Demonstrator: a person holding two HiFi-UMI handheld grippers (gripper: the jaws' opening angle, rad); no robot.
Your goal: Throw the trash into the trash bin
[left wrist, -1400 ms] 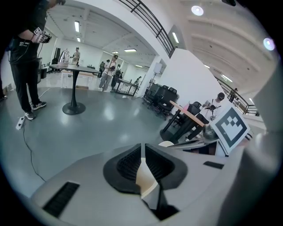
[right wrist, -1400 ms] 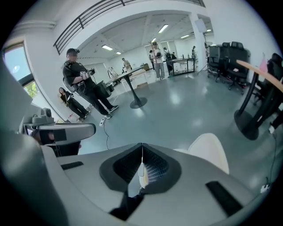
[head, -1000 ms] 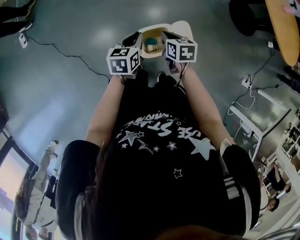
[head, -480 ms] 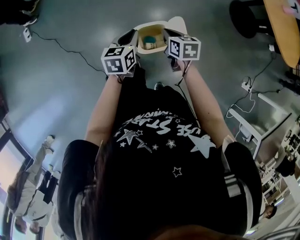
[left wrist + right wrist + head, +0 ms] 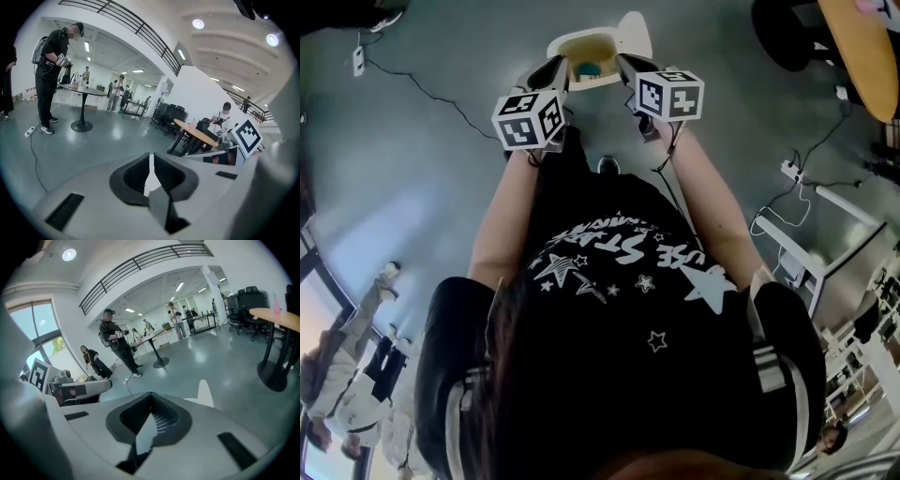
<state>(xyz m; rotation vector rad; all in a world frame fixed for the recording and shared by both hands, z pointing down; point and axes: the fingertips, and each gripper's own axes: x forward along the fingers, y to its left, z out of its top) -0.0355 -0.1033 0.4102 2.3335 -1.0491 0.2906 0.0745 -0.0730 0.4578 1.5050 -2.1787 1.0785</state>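
Observation:
In the head view a small white bin [image 5: 565, 43] with a raised lid [image 5: 636, 33] hangs over the grey floor in front of the person. A teal piece of trash [image 5: 589, 68] lies inside it. My left gripper [image 5: 551, 70] is at the bin's left rim and my right gripper [image 5: 628, 67] is at its right rim. In the left gripper view the gripper [image 5: 150, 173] is shut on a thin white edge [image 5: 148, 183]. The right gripper [image 5: 149, 420] is likewise shut on a white edge [image 5: 144, 433], with the lid [image 5: 205, 392] beyond it.
A black cable [image 5: 422, 89] and a power strip [image 5: 358, 64] lie on the floor to the left. A round wooden table [image 5: 862, 47] and a white frame [image 5: 806, 253] stand to the right. People stand by a round table [image 5: 84, 91] further off.
Both grippers and the bin between them have moved away from the person's body and risen. The grip on both sides has stayed the same.

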